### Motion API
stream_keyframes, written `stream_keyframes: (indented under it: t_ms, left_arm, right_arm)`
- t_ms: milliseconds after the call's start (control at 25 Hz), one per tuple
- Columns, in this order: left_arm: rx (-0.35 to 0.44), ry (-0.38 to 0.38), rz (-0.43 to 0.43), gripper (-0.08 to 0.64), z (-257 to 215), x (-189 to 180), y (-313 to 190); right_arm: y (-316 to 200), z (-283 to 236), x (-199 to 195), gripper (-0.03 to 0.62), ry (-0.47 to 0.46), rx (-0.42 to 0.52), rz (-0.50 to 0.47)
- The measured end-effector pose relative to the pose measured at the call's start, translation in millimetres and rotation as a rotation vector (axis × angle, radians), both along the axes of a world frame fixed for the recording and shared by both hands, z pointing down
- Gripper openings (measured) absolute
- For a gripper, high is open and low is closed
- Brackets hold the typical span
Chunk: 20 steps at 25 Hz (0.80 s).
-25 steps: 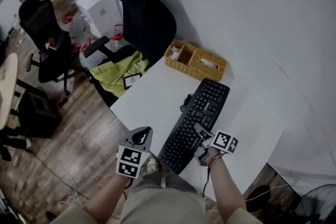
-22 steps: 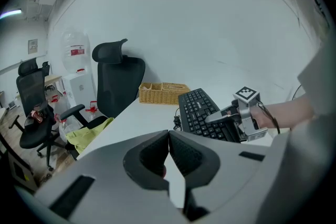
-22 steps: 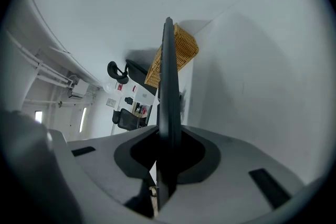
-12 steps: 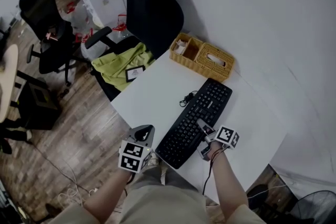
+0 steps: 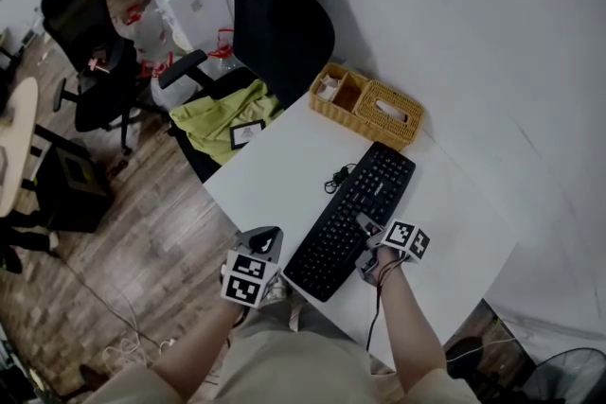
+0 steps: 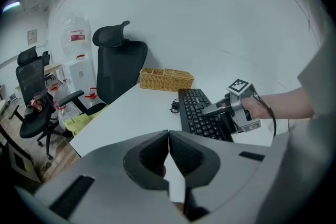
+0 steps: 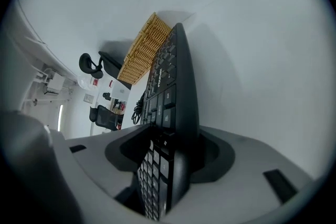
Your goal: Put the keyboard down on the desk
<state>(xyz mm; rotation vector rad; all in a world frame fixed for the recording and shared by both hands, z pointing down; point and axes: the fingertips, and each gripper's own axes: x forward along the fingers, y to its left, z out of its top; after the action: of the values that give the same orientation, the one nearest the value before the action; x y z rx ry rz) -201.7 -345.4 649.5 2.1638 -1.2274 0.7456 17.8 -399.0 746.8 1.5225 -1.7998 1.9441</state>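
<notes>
Keyboard placement: the black full-size computer keyboard (image 5: 348, 220) lies on the white rectangular desk (image 5: 270, 184), running at a slant from the desk's near edge toward its far corner; its thin black cable (image 5: 336, 177) is bunched on the desktop just beside its left long edge; a woven yellow wicker basket with two compartments (image 5: 367, 105) stands near the keyboard's far end, at the far corner of the desk.

The grey hand-held right gripper (image 5: 365, 227) sits at the keyboard's right long edge, close to the near end; its jaws have just been opening, and the keyboard's edge stands between them with a gap showing beside each pad, so nothing is clamped. The grey hand-held left gripper (image 6: 168, 136) is off the desk's near-left side, well apart from the keyboard; its dark ribbed pads meet along a single line, and nothing is between them.

Past the desk's left edge a black high-backed office chair (image 5: 275, 14) carries a crumpled lime-green cloth (image 5: 222, 118) on its seat; wood-plank flooring (image 5: 142, 251) lies below.
</notes>
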Motion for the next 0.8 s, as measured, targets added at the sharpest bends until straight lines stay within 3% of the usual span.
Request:
stream_keyframes:
  t_ms: [160, 280, 480, 800]
  left_arm:
    - [-0.003, -0.003, 0.018, 0.023, -2.3, 6.2, 8.3]
    - [0.005, -0.006, 0.036, 0.023, -6.7, 10.0, 13.3]
    - [0.019, -0.006, 0.043, 0.023, -12.4, 11.8, 19.9]
    - [0.066, 0.002, 0.032, 0.023, -34.5, 12.6, 23.8]
  right_arm:
    - [0.5, -1.7, 4.4, 0.260, 0.080, -0.021, -0.021]
    - [1.2, -4.3, 8.6, 0.341, 0.164, -0.036, -0.056]
    - [8.9, -9.8, 27.6, 0.341, 0.299, -0.048, -0.079]
    - [5.5, -62.3, 43.2, 0.314, 0.399, 0.084, -0.102]
